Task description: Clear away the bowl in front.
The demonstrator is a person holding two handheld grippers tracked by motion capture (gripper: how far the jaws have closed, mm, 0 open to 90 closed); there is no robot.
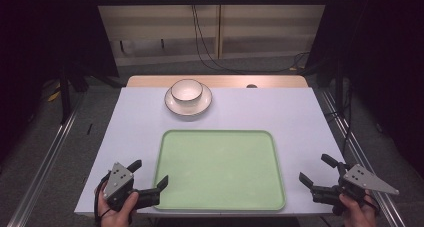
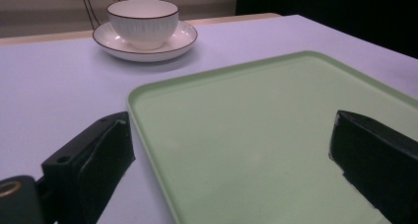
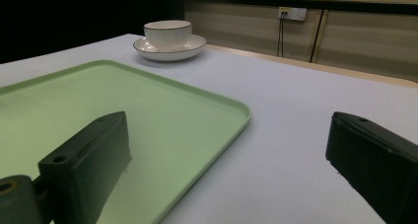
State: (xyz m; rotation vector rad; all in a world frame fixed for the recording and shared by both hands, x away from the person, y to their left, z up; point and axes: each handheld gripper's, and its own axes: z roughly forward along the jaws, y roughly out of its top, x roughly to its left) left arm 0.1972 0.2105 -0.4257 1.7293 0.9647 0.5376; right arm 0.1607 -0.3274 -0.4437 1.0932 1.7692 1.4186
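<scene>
A pale green tray (image 1: 218, 137) lies on the near half of the white table (image 1: 135, 112). A white bowl (image 1: 187, 90) with a dark rim sits on a white saucer (image 1: 174, 107) at the far middle. My left gripper (image 1: 148, 173) is open at the tray's near left corner, its jaws straddling the tray's left rim (image 2: 148, 135). My right gripper (image 1: 316, 169) is open at the near right, just right of the tray, with nothing between its jaws. In the left gripper view the bowl (image 2: 143, 21) and saucer (image 2: 118, 45) stand beyond the tray. The right gripper view shows the bowl (image 3: 167, 33) beyond the tray (image 3: 148, 110).
A strip of wooden tabletop (image 1: 150, 80) runs along the far edge. Dark curtains hang on both sides. Cables (image 1: 210, 57) trail over the floor behind the table. Metal rails (image 1: 45, 157) flank the table.
</scene>
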